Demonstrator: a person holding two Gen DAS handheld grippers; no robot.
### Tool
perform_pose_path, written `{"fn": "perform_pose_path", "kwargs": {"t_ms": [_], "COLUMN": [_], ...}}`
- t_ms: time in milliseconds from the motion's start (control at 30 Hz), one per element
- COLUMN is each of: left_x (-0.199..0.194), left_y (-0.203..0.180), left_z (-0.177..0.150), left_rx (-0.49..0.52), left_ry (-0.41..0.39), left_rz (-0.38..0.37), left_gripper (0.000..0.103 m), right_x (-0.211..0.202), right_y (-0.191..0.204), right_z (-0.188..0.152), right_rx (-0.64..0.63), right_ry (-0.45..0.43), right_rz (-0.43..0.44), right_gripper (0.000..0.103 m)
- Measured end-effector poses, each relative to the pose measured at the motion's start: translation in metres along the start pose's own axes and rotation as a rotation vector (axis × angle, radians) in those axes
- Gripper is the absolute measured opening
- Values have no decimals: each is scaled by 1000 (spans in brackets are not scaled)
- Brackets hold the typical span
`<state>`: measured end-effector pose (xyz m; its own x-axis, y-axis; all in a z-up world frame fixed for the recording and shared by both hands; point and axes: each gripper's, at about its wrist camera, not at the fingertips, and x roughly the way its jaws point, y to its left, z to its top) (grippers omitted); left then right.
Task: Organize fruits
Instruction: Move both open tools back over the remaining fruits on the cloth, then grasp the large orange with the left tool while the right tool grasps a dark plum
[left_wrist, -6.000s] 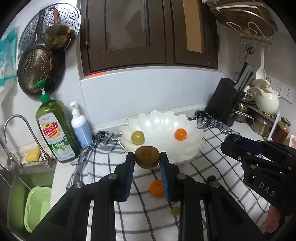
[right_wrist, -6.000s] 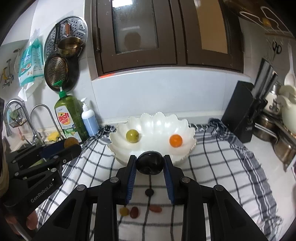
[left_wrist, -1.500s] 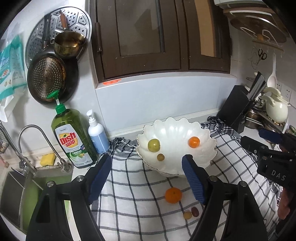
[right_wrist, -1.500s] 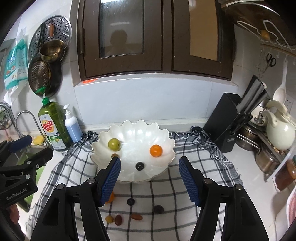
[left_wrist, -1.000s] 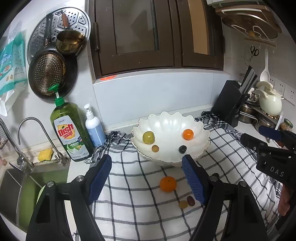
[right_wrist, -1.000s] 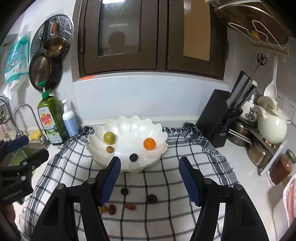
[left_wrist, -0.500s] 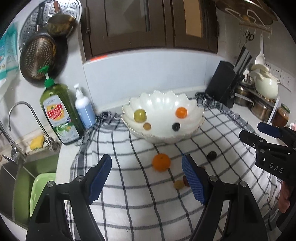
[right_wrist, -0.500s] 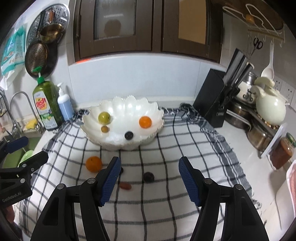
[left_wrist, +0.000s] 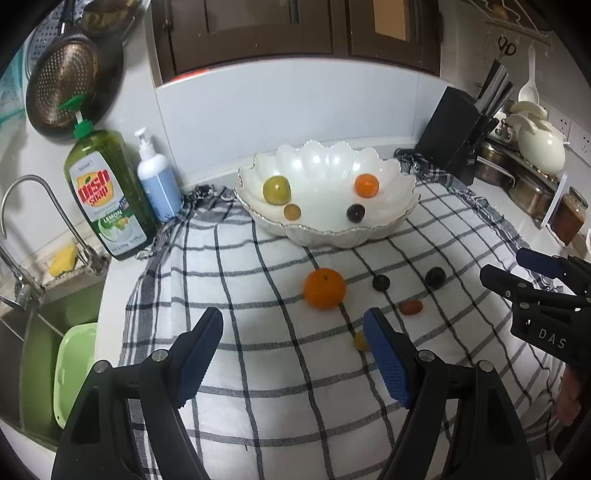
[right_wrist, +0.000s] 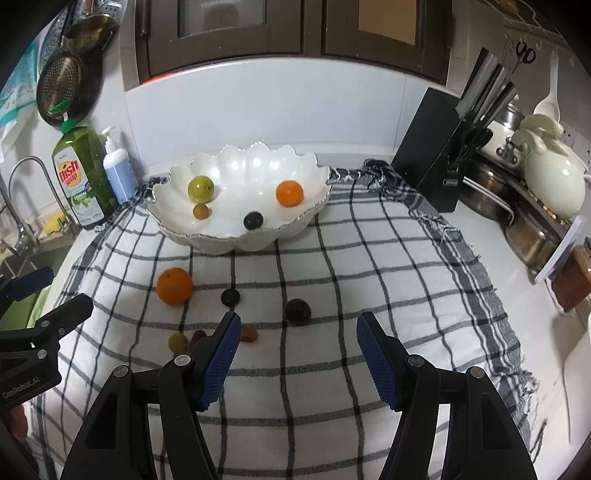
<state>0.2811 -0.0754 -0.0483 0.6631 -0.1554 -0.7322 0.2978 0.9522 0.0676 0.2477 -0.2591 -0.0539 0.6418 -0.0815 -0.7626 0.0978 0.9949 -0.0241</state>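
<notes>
With both tongs, left (left_wrist: 293, 354) & right (right_wrist: 295, 345), wide open & empty above the checked cloth (right_wrist: 332, 369), we'd take the big orange (left_wrist: 324, 288) near the counter's middle first, gripping across its widest pt, then the dark plums, into the bowl (right_wrist: 314, 216) at the back edge.

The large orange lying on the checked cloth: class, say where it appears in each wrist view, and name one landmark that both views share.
Left wrist view: the large orange lies just right of centre, on the checked cloth, in front of the white scalloped bowl.
Right wrist view: it lies left of centre, in front of the bowl's left end.
Shared landmark: the bowl.
</notes>
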Motion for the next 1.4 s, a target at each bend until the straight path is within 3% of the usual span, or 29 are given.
{"fn": "perform_pose_path", "kwargs": {"t_ms": [367, 967, 1400], "left_x": [36, 90, 123], "left_y": [-2, -6, -17], "left_z": [2, 18, 21], "left_rx": [15, 36, 35], "left_ry": [66, 88, 142], "left_rz": [-21, -78, -102], "left_gripper": [78, 77, 72], "right_x": [34, 83, 107], "right_y": [-4, -9, -12], "right_z": [-1, 7, 5], "right_rx": [22, 55, 79], "right_ry": [49, 107, 169], "right_rz": [10, 24, 45], "right_gripper": [66, 65, 51]}}
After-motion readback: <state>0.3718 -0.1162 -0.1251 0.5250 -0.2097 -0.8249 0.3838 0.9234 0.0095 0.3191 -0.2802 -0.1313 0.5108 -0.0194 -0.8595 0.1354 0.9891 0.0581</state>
